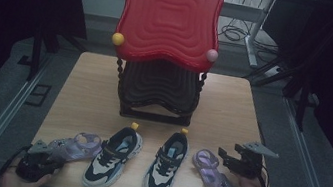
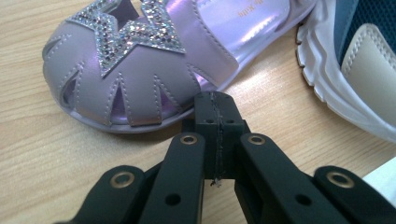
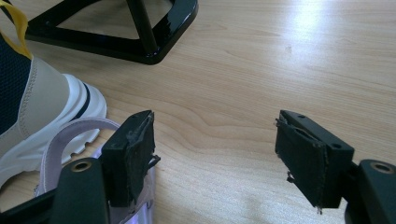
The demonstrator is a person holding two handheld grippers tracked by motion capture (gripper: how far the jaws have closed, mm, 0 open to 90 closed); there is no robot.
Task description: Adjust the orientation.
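Note:
Four small shoes stand in a row near the table's front edge. At the left lies a purple sandal (image 1: 74,145) (image 2: 135,70) with a glittering toe piece. Two white-and-navy sneakers (image 1: 112,162) (image 1: 165,165) follow, then a second purple sandal (image 1: 212,174). My left gripper (image 1: 51,155) (image 2: 217,109) is shut with nothing between its jaws, its tips right at the left sandal's sole edge. My right gripper (image 1: 228,157) (image 3: 215,149) stands open just right of the second sandal. Its left jaw is over that sandal's heel strap (image 3: 79,128).
A two-tier rack stands at the back middle of the wooden table (image 1: 233,109), with a red wavy top shelf (image 1: 169,15) and a black lower shelf (image 1: 157,89). Its black base (image 3: 116,28) is ahead of my right gripper. A sneaker (image 2: 355,60) (image 3: 42,107) sits beside each sandal.

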